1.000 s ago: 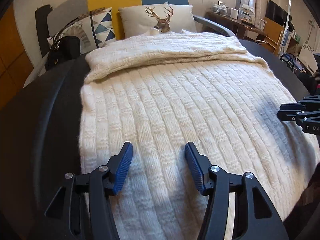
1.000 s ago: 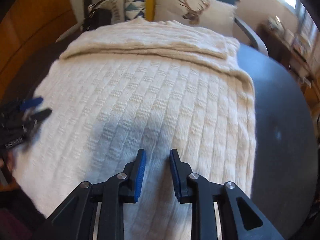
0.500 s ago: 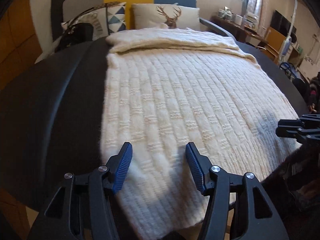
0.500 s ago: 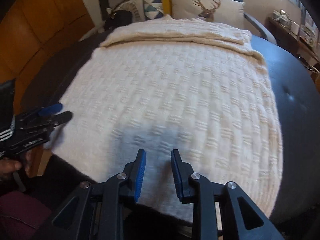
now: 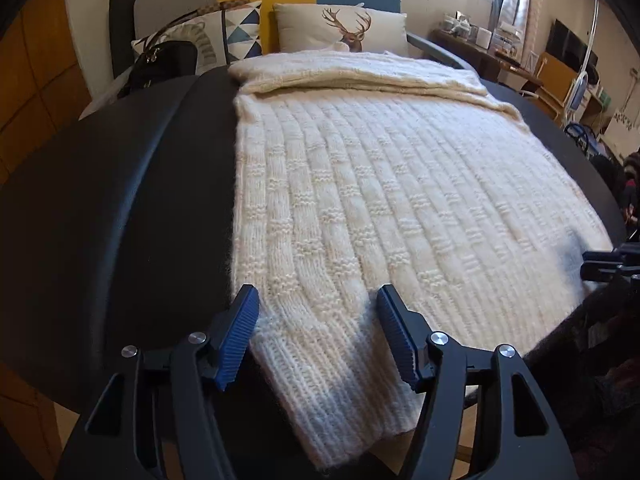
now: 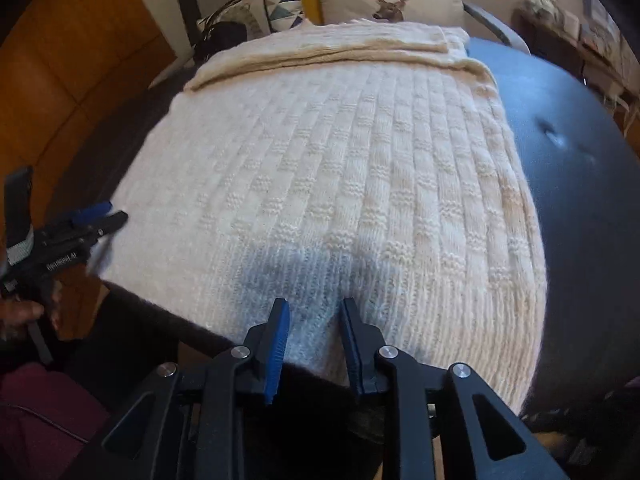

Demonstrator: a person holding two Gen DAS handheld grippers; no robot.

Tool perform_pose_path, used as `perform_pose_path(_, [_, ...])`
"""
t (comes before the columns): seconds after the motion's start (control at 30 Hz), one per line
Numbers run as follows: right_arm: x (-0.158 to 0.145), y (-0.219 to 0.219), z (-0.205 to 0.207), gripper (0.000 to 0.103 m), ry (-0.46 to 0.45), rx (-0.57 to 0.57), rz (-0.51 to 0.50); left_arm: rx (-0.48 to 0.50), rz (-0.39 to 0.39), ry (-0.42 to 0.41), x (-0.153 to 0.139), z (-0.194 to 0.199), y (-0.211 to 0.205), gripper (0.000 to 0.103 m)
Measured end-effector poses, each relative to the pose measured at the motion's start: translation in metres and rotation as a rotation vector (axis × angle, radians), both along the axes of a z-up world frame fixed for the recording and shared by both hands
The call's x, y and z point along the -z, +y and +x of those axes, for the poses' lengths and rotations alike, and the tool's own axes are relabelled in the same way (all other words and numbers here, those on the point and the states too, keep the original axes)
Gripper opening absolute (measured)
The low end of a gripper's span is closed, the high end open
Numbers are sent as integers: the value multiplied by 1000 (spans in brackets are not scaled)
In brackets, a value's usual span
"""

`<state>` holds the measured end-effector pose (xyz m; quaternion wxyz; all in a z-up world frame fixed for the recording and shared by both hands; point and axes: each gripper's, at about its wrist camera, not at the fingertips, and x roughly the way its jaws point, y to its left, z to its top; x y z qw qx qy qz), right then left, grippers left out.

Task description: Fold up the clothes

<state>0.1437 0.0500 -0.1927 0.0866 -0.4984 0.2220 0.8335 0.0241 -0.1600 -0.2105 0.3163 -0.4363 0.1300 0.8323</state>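
Observation:
A cream cable-knit garment (image 5: pixel 380 200) lies spread over a dark round table (image 5: pixel 120 220), its far end folded back into a thick band (image 5: pixel 360 76). My left gripper (image 5: pixel 316 296) hovers over the garment's near left corner; its jaws are opening, the knit shows between them, and the blue pads (image 5: pixel 240 336) do not press it. In the right wrist view the same garment (image 6: pixel 340 184) fills the table (image 6: pixel 592 208). My right gripper (image 6: pixel 314 306) hangs over the near hem with a narrow gap and nothing pinched. The left gripper (image 6: pixel 96 216) shows at the left edge.
Two cushions, one geometric (image 5: pixel 236 32) and one with a deer (image 5: pixel 344 28), lean on a sofa behind the table. A black handbag (image 5: pixel 168 60) sits at the far left. A cluttered desk (image 5: pixel 480 44) stands at the back right. A hand (image 6: pixel 24 312) holds the left gripper.
Both grippers drew back from the middle of the garment to its near edge. The left one now sits over the near left corner, its jaws a little wider.

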Motion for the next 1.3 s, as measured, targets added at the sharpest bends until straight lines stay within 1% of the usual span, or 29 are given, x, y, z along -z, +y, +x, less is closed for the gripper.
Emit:
perform_pose_path(0.03, [-5, 9, 9, 24, 21, 33, -4, -2, 21, -9, -3, 2, -4, 65])
perform_pose_path(0.1, [-13, 26, 27, 25, 62, 101, -12, -37, 42, -14, -9, 1, -14, 65])
perform_pose_path(0.17, [-18, 54, 53, 27, 89, 210, -44, -85, 107, -74, -7, -5, -32, 65])
perform_pose_path(0.23, [-18, 74, 68, 27, 95, 297, -62, -136, 132, -124, -1, -13, -44, 65])
perform_pose_path(0.3, [-17, 83, 77, 27, 61, 338, -50, -169, 146, -153, 3, -19, -51, 65])
perform_pose_path(0.37, [0, 85, 75, 27, 6, 362, -57, -162, 117, -133, 2, -16, -47, 65])
perform_pose_path(0.4, [8, 83, 72, 29, -21, 373, -59, -156, 103, -119, 1, -13, -45, 65])
perform_pose_path(0.47, [8, 80, 68, 32, 15, 372, -49, -138, 116, -127, -1, -10, -45, 65])
perform_pose_path(0.6, [8, 88, 73, 32, 49, 342, -141, -110, 104, -148, 0, -7, -50, 66])
perform_pose_path(0.7, [19, 96, 92, 32, 105, 329, -288, -93, 126, -178, -1, -6, -57, 66])
perform_pose_path(0.77, [27, 99, 101, 32, 155, 329, -344, -89, 140, -194, -1, -6, -60, 67])
perform_pose_path(0.83, [31, 101, 105, 36, 201, 341, -390, -86, 151, -206, -1, -6, -61, 69])
perform_pose_path(0.87, [31, 101, 104, 38, 216, 339, -397, -83, 151, -208, -1, -6, -60, 71])
perform_pose_path(0.93, [28, 100, 98, 38, 231, 316, -382, -68, 146, -207, -2, -4, -55, 71])
perform_pose_path(1.0, [26, 96, 92, 38, 248, 283, -396, -35, 164, -228, -2, -2, -49, 71])
perform_pose_path(1.03, [26, 94, 86, 38, 235, 271, -380, -22, 175, -241, -2, -1, -49, 71])
perform_pose_path(1.1, [25, 89, 74, 30, 209, 247, -348, -8, 169, -239, -2, 2, -49, 72])
perform_pose_path(1.13, [24, 87, 68, 28, 196, 235, -332, -3, 162, -232, -2, 4, -50, 72])
perform_pose_path(1.2, [23, 82, 57, 28, 170, 211, -300, 4, 157, -223, -2, 5, -52, 72])
perform_pose_path(1.3, [20, 76, 48, 29, 130, 165, -255, 7, 174, -214, -1, 5, -56, 71])
